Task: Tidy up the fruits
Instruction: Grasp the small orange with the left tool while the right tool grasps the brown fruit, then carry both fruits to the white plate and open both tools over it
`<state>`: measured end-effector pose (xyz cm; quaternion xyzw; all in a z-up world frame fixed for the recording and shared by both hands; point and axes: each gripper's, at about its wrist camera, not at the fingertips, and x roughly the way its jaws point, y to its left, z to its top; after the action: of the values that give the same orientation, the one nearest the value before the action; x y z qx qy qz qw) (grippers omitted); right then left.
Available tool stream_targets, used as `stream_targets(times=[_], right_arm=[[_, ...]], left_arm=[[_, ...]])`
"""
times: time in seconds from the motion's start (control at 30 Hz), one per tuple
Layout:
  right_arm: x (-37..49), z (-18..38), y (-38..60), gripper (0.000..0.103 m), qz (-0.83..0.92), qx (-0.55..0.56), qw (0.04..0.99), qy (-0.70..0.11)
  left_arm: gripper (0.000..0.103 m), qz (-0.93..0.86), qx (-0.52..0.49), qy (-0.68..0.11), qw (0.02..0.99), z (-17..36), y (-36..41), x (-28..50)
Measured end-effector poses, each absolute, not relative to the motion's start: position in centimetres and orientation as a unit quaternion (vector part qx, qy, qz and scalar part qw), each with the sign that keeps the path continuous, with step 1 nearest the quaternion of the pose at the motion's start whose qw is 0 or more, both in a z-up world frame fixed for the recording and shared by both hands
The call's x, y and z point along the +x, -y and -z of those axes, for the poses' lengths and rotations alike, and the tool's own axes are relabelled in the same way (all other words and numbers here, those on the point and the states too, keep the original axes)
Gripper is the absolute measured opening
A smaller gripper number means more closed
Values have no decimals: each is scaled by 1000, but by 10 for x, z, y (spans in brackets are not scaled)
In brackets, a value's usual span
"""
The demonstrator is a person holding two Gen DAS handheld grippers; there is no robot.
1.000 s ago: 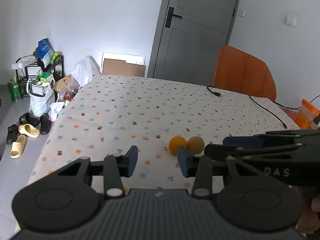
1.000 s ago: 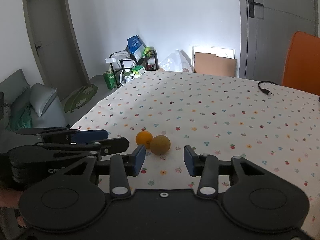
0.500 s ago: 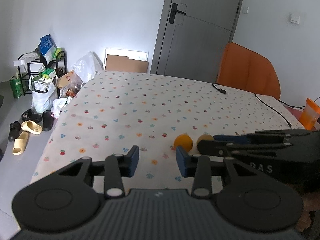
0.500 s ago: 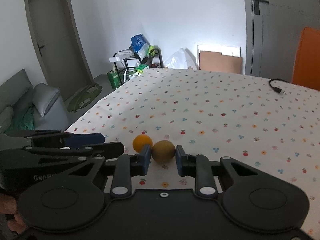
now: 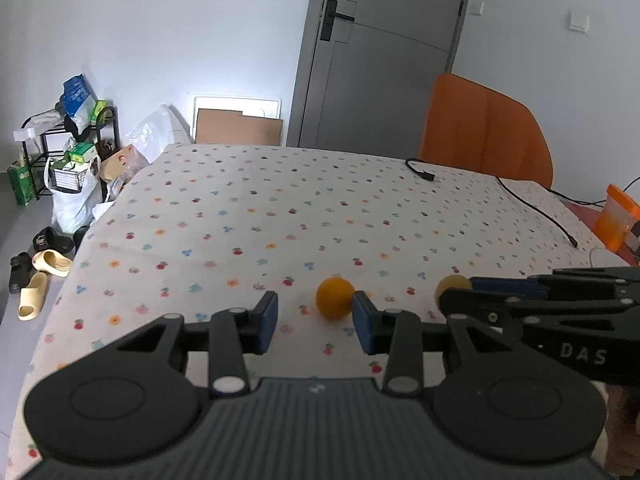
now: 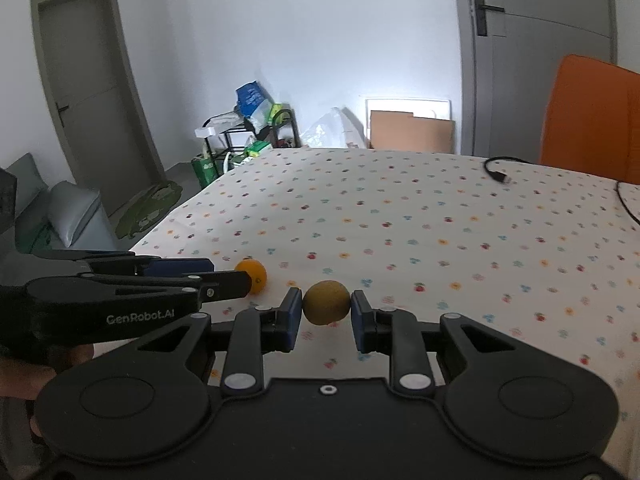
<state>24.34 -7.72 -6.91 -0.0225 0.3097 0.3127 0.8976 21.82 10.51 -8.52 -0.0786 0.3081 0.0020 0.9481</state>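
An orange [image 5: 334,297] lies on the floral tablecloth [image 5: 280,208], just ahead of my left gripper [image 5: 315,320], which is open and empty, the orange near its right pad. A brownish-yellow fruit [image 6: 326,302] sits between the pads of my right gripper [image 6: 326,314], which is shut on it. The orange [image 6: 253,275] lies left of it, partly behind the left gripper's fingers [image 6: 224,282]. In the left wrist view the brownish fruit [image 5: 452,283] shows at the right gripper's fingertips [image 5: 460,300].
A black cable [image 5: 532,208] crosses the table's far right. An orange chair [image 5: 486,132] stands behind the table. An orange container [image 5: 618,216] is at the right edge. A shoe rack [image 5: 68,136], bags and slippers [image 5: 44,264] are on the floor to the left.
My right gripper closed on the brownish fruit and drew it right, away from the orange. The left gripper moved closer to the orange.
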Motion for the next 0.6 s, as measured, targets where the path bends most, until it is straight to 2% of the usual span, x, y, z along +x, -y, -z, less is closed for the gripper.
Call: stream_targets(times=[0.17,0.27,0.6], right_arm=[[238,64,93,25,-300,-18,904,-305],[234,61,104,25,-291,-12,909,-299],[220,50,143,25,-265,11,921,-284]], left_arm=[[39,1,-69,-314,947,88,-96,228],[22,1,-61,-315,947,91,-90,233],[22,24,-65,-297,952,78,-64,225]])
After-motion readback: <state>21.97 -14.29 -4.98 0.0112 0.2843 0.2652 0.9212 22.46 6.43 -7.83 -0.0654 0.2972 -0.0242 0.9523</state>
